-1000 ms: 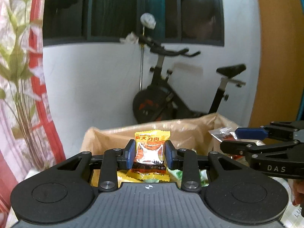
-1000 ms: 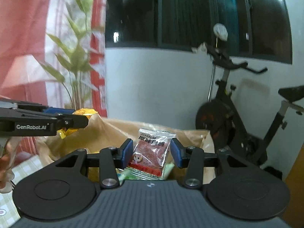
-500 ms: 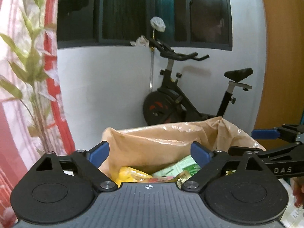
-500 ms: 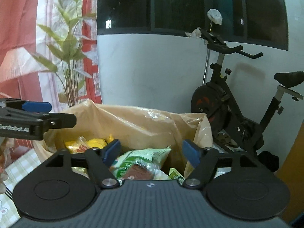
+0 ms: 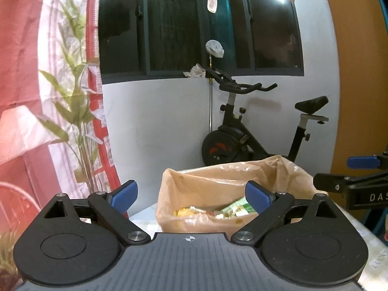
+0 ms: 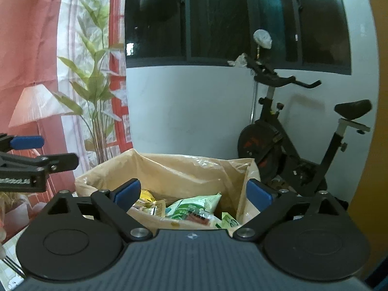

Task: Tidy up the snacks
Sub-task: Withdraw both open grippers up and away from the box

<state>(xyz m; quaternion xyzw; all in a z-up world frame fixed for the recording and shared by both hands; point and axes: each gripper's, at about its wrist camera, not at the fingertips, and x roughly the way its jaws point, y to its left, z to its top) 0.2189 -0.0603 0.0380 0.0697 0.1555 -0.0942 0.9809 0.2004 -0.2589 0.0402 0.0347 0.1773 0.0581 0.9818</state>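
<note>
A box lined with a tan plastic bag [image 5: 218,181] [image 6: 184,169] stands on the table ahead of both grippers. It holds several snack packets: yellow ones [image 6: 148,203] and a green and white one [image 6: 194,206] [image 5: 240,206]. My left gripper [image 5: 191,194] is open and empty, a little back from the bag's near rim. My right gripper [image 6: 192,192] is open and empty, just above the bag's near rim. The right gripper shows at the right edge of the left wrist view [image 5: 351,177]. The left gripper shows at the left edge of the right wrist view [image 6: 36,155].
A black exercise bike [image 5: 247,135] [image 6: 291,145] stands behind the box by the white wall. A curtain with a plant print [image 5: 60,97] hangs at the left. An orange wooden panel [image 5: 359,72] is at the right. The table's patterned cloth [image 5: 378,247] shows at the right.
One second ago each gripper held a snack packet above the bag. Both opened and the packets dropped in. Both grippers have since drawn back and risen a little.
</note>
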